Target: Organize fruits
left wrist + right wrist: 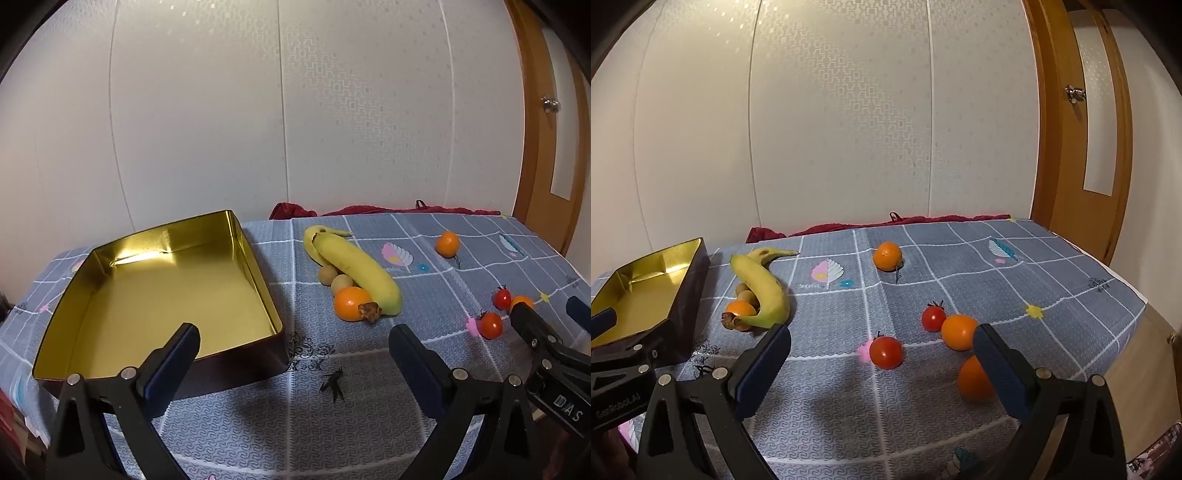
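Fruits lie loose on a desk w/ a grey checked cloth; the gold tin at left holds none yet. Banana lies long axis running away from the left gripper, leaning left, beside an orange. Right gripper is nearer a tomato, just ahead between its fingers. Both grippers gape fully, holding nothing. Readable on gripper bodies: "DAS", "GenRobot.AI".

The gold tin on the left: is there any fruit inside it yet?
No. The tin shows only its bare gold floor, while the banana and the other fruit lie outside it on the cloth.
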Tool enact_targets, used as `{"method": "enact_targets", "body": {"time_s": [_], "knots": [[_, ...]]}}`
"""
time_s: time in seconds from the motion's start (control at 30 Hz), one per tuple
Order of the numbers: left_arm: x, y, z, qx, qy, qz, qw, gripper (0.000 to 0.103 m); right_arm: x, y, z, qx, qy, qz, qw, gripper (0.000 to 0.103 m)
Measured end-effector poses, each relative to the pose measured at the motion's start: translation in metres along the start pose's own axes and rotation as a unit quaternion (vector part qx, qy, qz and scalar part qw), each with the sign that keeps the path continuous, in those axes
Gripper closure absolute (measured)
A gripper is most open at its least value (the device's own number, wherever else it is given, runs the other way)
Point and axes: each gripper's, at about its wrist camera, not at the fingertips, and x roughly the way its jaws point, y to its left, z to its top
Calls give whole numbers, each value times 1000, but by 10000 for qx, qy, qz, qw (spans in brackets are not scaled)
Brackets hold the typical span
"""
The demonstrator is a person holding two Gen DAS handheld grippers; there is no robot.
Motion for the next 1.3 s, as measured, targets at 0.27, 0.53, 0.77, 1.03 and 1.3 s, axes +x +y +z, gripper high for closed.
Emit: {"method": "enact_targets", "body": {"time_s": [0.27, 0.53, 0.77, 1.03, 1.3], "knots": [[1, -1, -1, 25, 8, 21, 10000, 0, 0, -1, 0, 22, 0, 13, 10000, 3], [1, 0, -1, 4, 21, 14, 10000, 0, 1, 2, -1, -7, 21, 36, 10000, 3], [3, -2, -3, 56, 49, 36, 10000, 0, 2, 3, -2, -5, 47, 36, 10000, 3], [5, -2, -3, 78, 100, 52, 9999, 0, 2, 4, -2, -45, 62, 69, 9999, 3], [6, -1, -3, 84, 102, 56, 9999, 0, 3, 5, -1, -69, 48, 99, 9999, 3]]}}
